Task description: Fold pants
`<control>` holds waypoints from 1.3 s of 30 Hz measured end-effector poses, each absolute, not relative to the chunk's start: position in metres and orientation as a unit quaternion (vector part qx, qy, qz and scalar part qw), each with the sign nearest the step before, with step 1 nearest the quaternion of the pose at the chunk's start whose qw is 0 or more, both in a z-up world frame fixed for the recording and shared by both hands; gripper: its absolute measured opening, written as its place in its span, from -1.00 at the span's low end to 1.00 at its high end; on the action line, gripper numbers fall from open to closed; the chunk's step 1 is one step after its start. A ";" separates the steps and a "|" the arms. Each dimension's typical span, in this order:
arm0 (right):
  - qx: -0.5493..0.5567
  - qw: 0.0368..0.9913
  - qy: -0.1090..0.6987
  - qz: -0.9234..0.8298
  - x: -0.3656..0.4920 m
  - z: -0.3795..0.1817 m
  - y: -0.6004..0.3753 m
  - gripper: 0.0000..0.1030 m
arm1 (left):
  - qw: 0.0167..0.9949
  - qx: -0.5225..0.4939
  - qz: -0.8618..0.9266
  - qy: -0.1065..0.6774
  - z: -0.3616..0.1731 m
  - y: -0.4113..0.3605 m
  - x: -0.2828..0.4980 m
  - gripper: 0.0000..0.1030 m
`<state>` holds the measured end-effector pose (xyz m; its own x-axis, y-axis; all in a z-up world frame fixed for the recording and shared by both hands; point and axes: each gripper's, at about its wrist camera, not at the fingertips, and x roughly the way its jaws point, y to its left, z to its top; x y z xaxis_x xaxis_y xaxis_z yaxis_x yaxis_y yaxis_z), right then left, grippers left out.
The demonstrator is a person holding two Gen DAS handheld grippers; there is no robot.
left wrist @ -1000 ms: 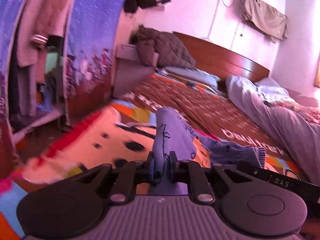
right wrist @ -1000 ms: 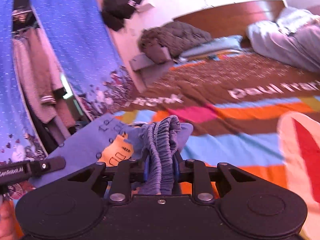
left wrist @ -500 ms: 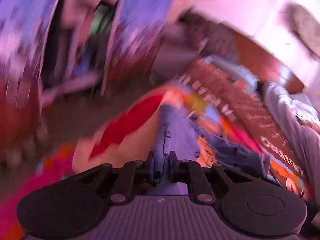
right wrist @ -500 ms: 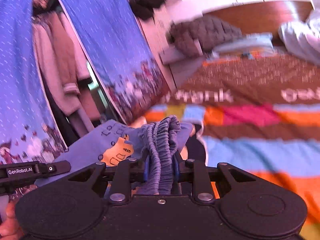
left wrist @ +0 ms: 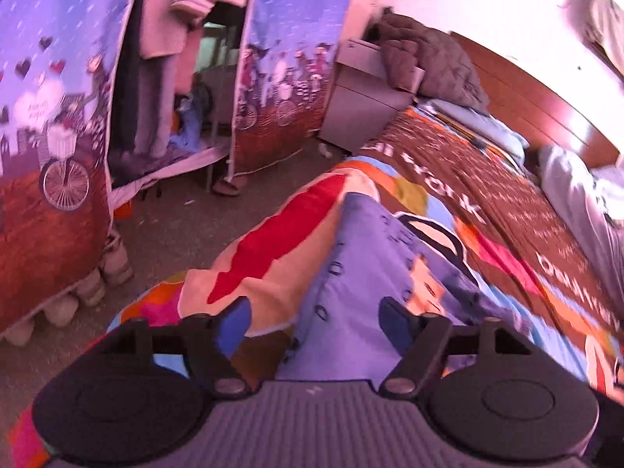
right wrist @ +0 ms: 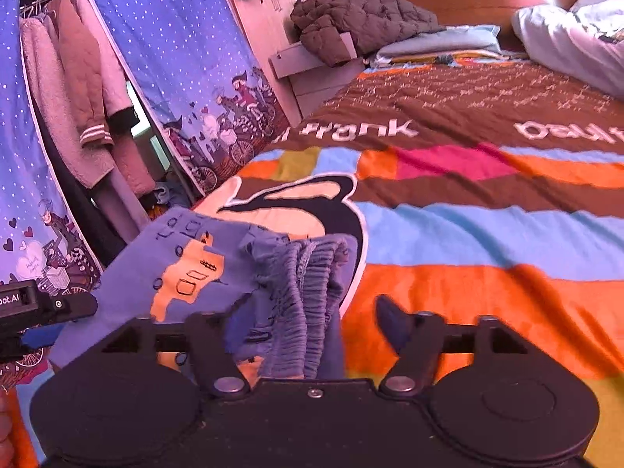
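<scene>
Both claws just opened: left claw [left wrist: 314,319] and right claw [right wrist: 312,319] released, pants [right wrist: 218,269] dropped on bed [right wrist: 487,234] to set the fold.

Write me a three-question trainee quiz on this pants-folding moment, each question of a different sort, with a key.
1. True or false: the right gripper is clamped shut on the waistband of the pants.
2. Multiple choice: what do the pants lie on? A) a bare wooden floor B) a colourful striped bedspread C) a chair
3. Fill in: the fingers of the left gripper stand ____ on either side of the fabric.

Key: 1 false, its fingers have just been opening and now stand apart with the waistband between them. 2 B. 3 open.
</scene>
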<state>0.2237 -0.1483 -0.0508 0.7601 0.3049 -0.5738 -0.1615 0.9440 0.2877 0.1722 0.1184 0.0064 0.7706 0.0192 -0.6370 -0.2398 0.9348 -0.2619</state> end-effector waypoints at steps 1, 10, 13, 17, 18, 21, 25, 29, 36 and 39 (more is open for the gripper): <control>0.110 0.934 0.319 0.121 0.220 -0.046 -0.151 0.77 | 0.929 -0.154 0.070 0.330 0.010 0.114 0.169 0.66; 0.096 0.957 0.260 0.090 0.162 -0.002 -0.163 0.99 | 0.947 -0.096 0.076 0.298 0.038 0.094 0.123 0.96; 0.095 0.963 0.237 0.084 0.141 0.010 -0.166 0.99 | 0.951 -0.091 0.076 0.286 0.043 0.093 0.102 0.99; 0.098 0.969 0.210 0.081 0.112 0.021 -0.166 0.99 | 0.956 -0.077 0.083 0.269 0.050 0.091 0.073 0.99; 0.097 0.971 0.204 0.080 0.104 0.023 -0.166 0.99 | 0.958 -0.073 0.084 0.265 0.052 0.091 0.068 0.99; 0.092 0.975 0.188 0.077 0.080 0.028 -0.165 0.99 | 0.962 -0.063 0.086 0.251 0.055 0.088 0.048 0.99; 0.090 0.978 0.173 0.073 0.052 0.028 -0.166 0.99 | 0.965 -0.064 0.076 0.241 0.053 0.084 0.025 0.99; 0.094 0.980 0.166 0.061 0.029 0.021 -0.169 0.99 | 0.967 -0.050 0.070 0.241 0.044 0.079 0.010 0.99; 0.098 0.981 0.161 0.046 0.002 0.001 -0.170 0.99 | 0.970 -0.063 0.074 0.223 0.038 0.082 -0.004 0.99; 0.094 0.982 0.157 0.042 -0.004 -0.006 -0.168 0.99 | 0.969 -0.075 0.080 0.223 0.035 0.085 -0.005 0.99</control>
<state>-0.0036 -0.1683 -0.0060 0.9474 0.1116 -0.3001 -0.0528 0.9789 0.1974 -0.0049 0.0850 0.0351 0.8880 0.1209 -0.4437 -0.1878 0.9760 -0.1099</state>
